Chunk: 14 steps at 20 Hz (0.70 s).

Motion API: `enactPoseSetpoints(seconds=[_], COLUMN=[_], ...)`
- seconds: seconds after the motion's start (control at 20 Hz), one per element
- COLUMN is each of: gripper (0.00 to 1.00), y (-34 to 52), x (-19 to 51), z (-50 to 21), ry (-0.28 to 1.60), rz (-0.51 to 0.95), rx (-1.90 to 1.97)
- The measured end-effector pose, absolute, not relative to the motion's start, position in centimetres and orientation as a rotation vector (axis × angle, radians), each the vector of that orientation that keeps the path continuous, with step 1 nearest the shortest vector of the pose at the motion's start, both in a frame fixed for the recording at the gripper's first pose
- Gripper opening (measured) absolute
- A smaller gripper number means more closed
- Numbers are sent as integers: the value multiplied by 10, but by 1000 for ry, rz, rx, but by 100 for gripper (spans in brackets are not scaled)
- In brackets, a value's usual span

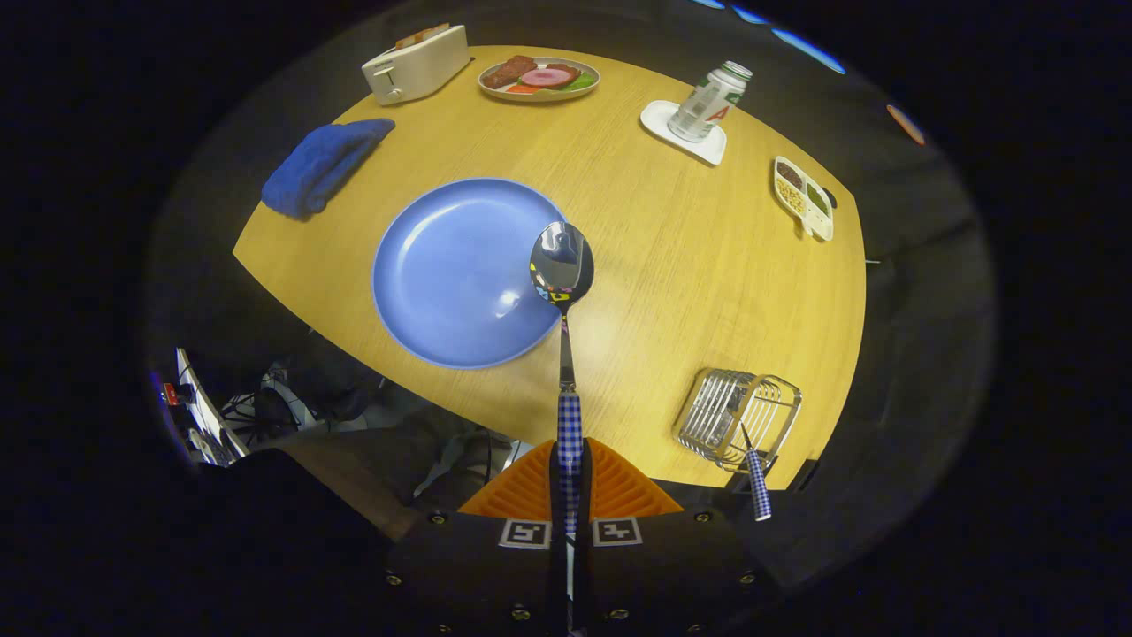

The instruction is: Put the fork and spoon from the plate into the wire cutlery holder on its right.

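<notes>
My gripper [569, 482] is shut on the checkered handle of the spoon [562, 265], which sticks straight out ahead of the fingers, high above the table. The spoon's shiny bowl hangs over the right rim of the bare blue plate [451, 274]. Right of the fingers stands the wire cutlery holder [736, 416] near the table's front edge. The fork [754, 478] rests in it, its checkered handle poking out toward me.
On the wooden table [690, 265] beyond the plate lie a blue cloth [323, 166], a white toaster [416, 64], a dish of food [539, 78], a can on a white coaster [707, 102] and a divided snack tray [803, 196]. Cables and gear sit below the table's left edge.
</notes>
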State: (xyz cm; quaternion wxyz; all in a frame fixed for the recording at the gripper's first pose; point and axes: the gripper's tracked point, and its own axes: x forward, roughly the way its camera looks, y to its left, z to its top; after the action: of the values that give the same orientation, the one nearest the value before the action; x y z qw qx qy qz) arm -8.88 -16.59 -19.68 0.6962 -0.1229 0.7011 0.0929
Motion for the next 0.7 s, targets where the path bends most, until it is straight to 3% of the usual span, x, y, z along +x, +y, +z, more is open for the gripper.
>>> enactPoseSetpoints(seconds=[0.7], gripper=[3], y=[-278], x=[-138], z=[-171], ry=[1760], rz=[-32], rx=[-220])
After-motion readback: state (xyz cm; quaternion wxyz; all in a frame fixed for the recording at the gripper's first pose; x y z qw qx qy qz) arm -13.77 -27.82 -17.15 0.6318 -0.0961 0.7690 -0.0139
